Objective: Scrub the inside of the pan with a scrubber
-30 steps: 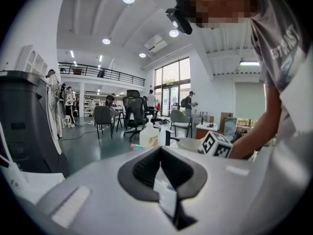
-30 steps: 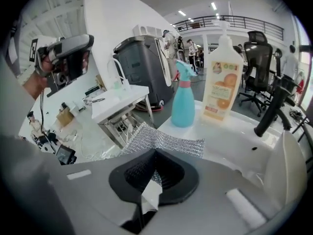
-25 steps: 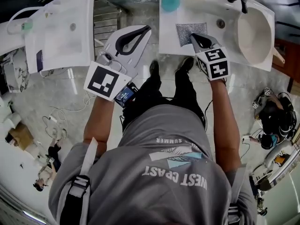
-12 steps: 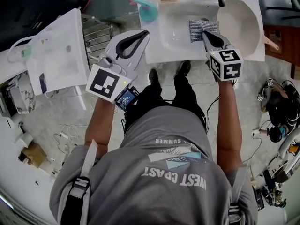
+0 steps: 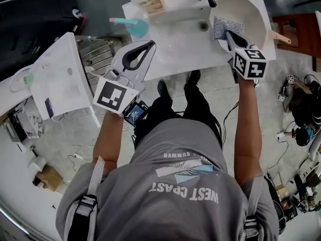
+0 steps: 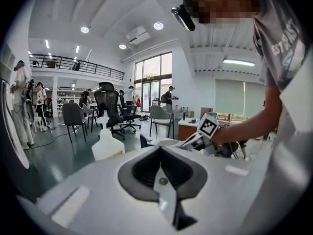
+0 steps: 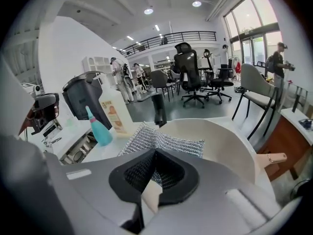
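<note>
The counter [image 5: 175,49] carries the pan [image 5: 248,6] at its right end, handle [image 5: 282,37] pointing right. Your right gripper [image 5: 228,34], clamped on the scrubber [image 5: 223,26], hangs over the pan's near-left rim; your left gripper [image 5: 152,44], closed and empty, is well apart.

Open hall: mezzanine railing [image 6: 78,65], tall windows [image 6: 155,77], ceiling spotlights [image 6: 157,26], black office chairs [image 7: 190,67], glossy grey floor [image 5: 60,139].

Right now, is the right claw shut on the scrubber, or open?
Shut on it: the right gripper view shows the right claw pinching the mesh scrubber, which fans out ahead.
</note>
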The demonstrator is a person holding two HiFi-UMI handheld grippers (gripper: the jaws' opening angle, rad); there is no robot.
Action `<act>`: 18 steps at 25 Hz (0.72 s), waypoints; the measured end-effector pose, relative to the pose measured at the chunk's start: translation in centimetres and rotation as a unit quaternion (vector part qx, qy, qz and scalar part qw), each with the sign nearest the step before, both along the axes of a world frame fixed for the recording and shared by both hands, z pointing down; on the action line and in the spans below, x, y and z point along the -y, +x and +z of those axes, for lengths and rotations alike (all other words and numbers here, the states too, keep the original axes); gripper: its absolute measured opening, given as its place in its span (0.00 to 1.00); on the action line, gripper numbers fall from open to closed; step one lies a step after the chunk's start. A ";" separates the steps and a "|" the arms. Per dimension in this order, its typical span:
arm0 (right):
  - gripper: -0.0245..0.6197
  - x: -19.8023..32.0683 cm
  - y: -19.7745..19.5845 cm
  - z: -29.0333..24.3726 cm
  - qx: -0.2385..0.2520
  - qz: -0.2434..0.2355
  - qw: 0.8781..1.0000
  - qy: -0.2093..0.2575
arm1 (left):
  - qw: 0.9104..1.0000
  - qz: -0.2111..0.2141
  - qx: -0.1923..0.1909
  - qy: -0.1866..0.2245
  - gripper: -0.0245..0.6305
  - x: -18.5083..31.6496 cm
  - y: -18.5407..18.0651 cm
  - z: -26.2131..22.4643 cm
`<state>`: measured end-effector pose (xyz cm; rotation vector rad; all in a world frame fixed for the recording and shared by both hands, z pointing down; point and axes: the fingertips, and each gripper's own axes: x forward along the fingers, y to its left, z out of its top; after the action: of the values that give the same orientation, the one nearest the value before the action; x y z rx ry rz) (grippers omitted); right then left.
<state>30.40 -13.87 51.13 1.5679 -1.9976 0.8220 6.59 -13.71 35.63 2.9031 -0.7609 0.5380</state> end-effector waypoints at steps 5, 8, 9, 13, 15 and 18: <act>0.05 0.5 3.3 1.8 0.009 0.022 1.000 -0.014 | 1.000 0.005 0.012 -0.012 0.04 0.6 2.3 0.9; 0.05 0.8 4.4 2.3 0.012 0.027 0.999 -0.020 | 1.000 0.009 0.013 -0.017 0.04 0.9 3.5 1.3; 0.05 0.9 4.7 2.6 0.013 0.028 0.999 -0.022 | 1.000 0.009 0.014 -0.018 0.04 1.0 3.9 1.5; 0.05 1.6 6.0 4.1 0.017 0.036 0.999 -0.031 | 1.000 0.012 0.016 -0.023 0.04 1.3 4.9 2.3; 0.05 2.4 7.0 5.3 0.020 0.045 0.998 -0.038 | 0.999 0.012 0.018 -0.027 0.04 1.4 5.2 2.7; 0.05 4.5 8.7 7.7 0.029 0.065 0.996 -0.050 | 0.999 0.005 0.031 -0.036 0.04 1.4 5.3 3.6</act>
<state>39.09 -18.40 58.79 1.6471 -1.8783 1.0133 11.86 -15.15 39.26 2.8377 -0.7202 0.6440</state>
